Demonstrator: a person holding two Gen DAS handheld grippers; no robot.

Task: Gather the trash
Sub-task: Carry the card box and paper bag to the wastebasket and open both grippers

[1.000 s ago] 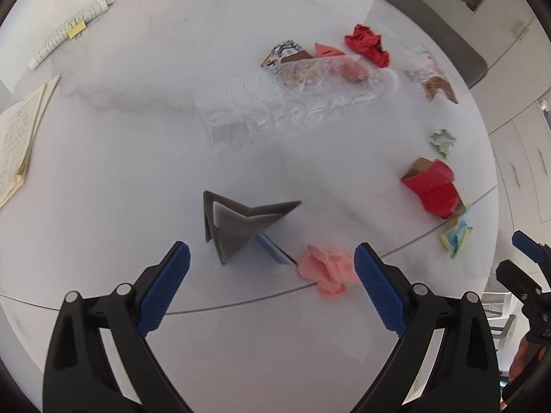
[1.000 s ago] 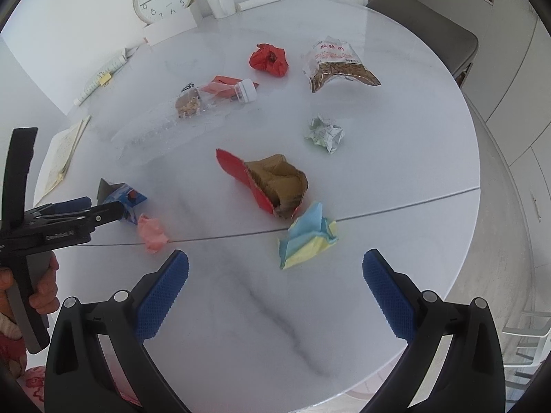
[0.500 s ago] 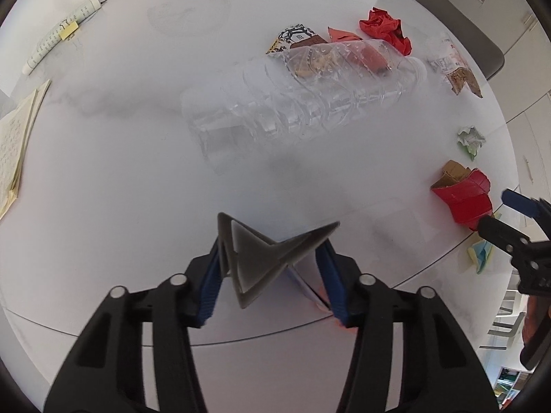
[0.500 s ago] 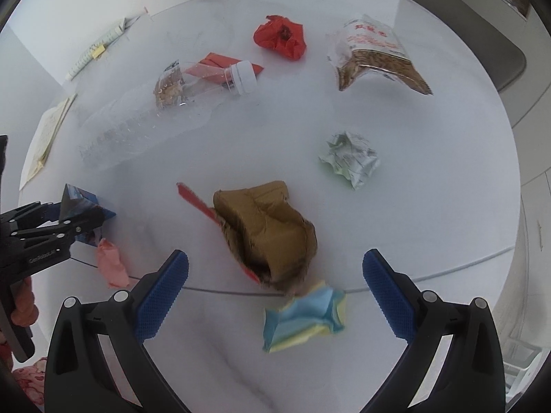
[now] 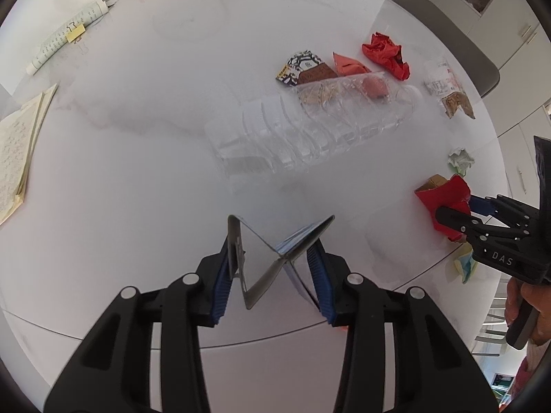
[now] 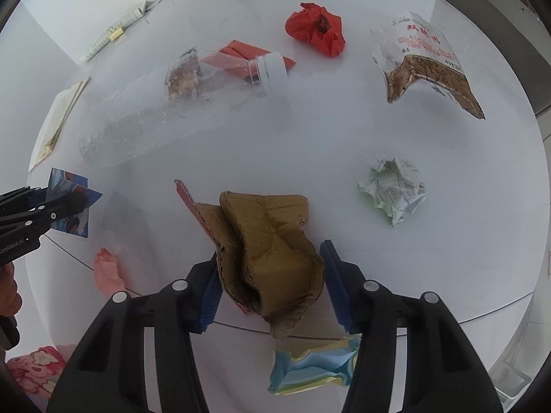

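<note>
While both grips hold: lift straight off the worktop (image 5: 144,158).
Left tool (image 5: 275,268): pinching folded card (image 5: 272,251), raised near the front edge.
Right tool (image 6: 272,282): pressed onto crumpled cardboard box (image 6: 272,241); avoid crushing further.

I'm looking at a home dining room: a round white marble tabletop (image 5: 144,144), a grey chair (image 5: 444,31) standing at two o'clock, pale cabinet doors (image 5: 523,144) showing at three, papers (image 5: 17,148) lying at nine.
</note>
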